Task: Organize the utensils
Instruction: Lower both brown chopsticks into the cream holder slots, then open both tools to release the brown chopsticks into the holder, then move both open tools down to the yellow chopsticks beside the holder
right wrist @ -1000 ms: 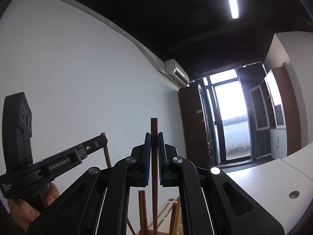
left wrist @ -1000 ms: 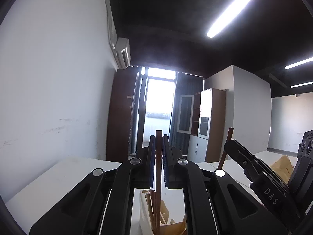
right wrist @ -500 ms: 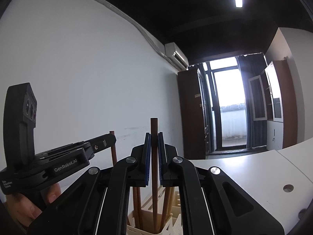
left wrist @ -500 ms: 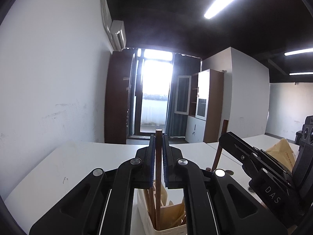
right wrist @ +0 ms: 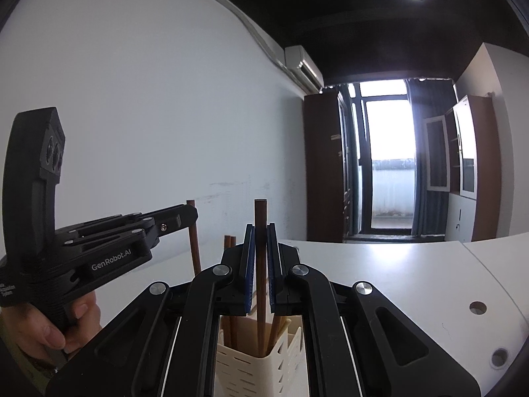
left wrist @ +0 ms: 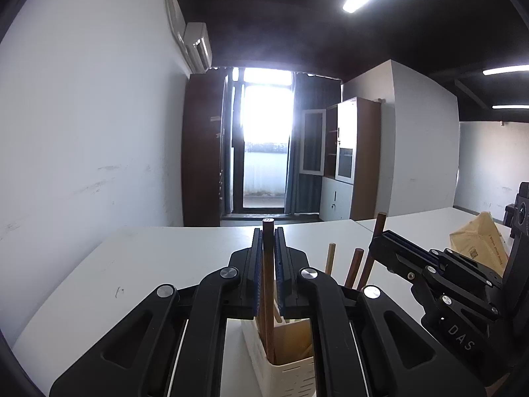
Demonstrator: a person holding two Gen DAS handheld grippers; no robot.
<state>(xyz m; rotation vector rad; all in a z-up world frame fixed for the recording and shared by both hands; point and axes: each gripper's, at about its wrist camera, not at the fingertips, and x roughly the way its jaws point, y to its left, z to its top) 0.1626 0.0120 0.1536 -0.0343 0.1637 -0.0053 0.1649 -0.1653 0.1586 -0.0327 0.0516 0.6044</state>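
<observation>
Chopsticks nearly stowed: left gripper (left wrist: pixel 268 266) & right gripper (right wrist: pixel 261 261) each clamp one chopstick (left wrist: pixel 267 284), tips inside holder (right wrist: pixel 261 367); release left.

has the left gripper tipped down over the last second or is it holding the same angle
Yes, downward: the left gripper, shut on its chopstick, now reaches only the doorway's foot; earlier it overlapped the glass.

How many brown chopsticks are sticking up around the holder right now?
4. One chopstick is clamped in the left hand-held gripper, a second chopstick in the right hand-held gripper, and two loose chopsticks stand in the white holder. Others may be hidden.
</observation>
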